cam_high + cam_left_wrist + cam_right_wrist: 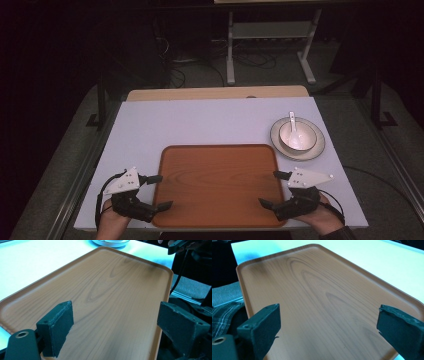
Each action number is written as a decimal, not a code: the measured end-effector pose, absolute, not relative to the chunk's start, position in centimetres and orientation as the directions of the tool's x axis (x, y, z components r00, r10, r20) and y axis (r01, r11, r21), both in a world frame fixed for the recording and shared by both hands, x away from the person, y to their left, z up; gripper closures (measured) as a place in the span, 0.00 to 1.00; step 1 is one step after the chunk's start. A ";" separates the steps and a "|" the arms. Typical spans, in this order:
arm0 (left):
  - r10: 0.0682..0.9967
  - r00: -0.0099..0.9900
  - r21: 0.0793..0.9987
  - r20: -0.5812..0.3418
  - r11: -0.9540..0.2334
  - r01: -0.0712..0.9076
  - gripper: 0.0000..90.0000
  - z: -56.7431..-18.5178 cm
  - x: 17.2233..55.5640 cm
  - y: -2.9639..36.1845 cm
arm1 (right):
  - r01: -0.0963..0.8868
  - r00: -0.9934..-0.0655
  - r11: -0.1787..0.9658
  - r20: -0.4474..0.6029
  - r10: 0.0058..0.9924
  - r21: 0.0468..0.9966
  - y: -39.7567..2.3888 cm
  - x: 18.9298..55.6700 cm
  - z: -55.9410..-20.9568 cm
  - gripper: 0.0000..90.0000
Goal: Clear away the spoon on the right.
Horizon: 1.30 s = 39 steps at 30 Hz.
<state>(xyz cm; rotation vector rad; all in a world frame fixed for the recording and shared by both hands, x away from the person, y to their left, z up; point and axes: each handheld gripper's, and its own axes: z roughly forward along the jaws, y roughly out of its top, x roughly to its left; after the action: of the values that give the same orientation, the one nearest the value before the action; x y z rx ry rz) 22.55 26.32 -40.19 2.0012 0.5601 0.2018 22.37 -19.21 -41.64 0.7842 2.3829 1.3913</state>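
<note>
A brown wood-grain tray (217,170) lies empty at the near middle of the white table. My left gripper (161,191) stands open at the tray's left edge, its jaws reaching over the rim. My right gripper (270,188) stands open at the tray's right edge in the same way. In the left gripper view the tray (112,285) stretches away between the wide-apart jaws of the left gripper (116,320). The right gripper view shows the tray (317,285) under the right gripper (332,325), with nothing held.
A white bowl (298,136) with a white spoon (293,125) in it sits on a plate (316,149) at the right, just beyond the tray's far right corner. The white table (200,122) ends close behind my hands. A plaid sleeve (222,315) shows by the tray's near edge.
</note>
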 end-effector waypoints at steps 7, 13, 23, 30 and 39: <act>0.462 0.882 0.872 -0.096 -0.387 0.298 0.15 -40.2 22.6 26.2 | 0.309 -0.812 0.385 0.030 0.584 0.870 -19.3 22.6 -41.5 0.05; 0.458 0.884 0.873 -0.097 -0.388 0.297 0.15 -40.2 22.7 26.2 | 0.313 -0.794 0.370 0.027 0.608 0.875 -19.8 23.4 -41.3 0.05; 0.467 0.879 0.874 -0.100 -0.380 0.302 0.15 -40.2 22.5 26.5 | 0.309 -0.762 0.341 0.016 0.647 0.888 -20.5 24.8 -40.6 0.05; 0.468 0.878 0.874 -0.097 -0.382 0.300 0.15 -40.2 22.6 26.4 | 0.306 -0.748 0.319 0.020 0.663 0.897 -20.9 25.5 -40.3 0.05; 0.471 0.876 0.879 -0.099 -0.372 0.299 0.15 -40.1 22.8 26.4 | 0.309 -0.739 0.297 0.031 0.673 0.904 -20.7 26.4 -40.1 0.06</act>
<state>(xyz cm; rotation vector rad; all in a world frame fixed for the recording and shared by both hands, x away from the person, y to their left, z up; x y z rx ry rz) 22.79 26.37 -40.06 1.9845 0.5631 0.2040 26.42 -20.72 -40.12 0.8840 2.2159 1.4224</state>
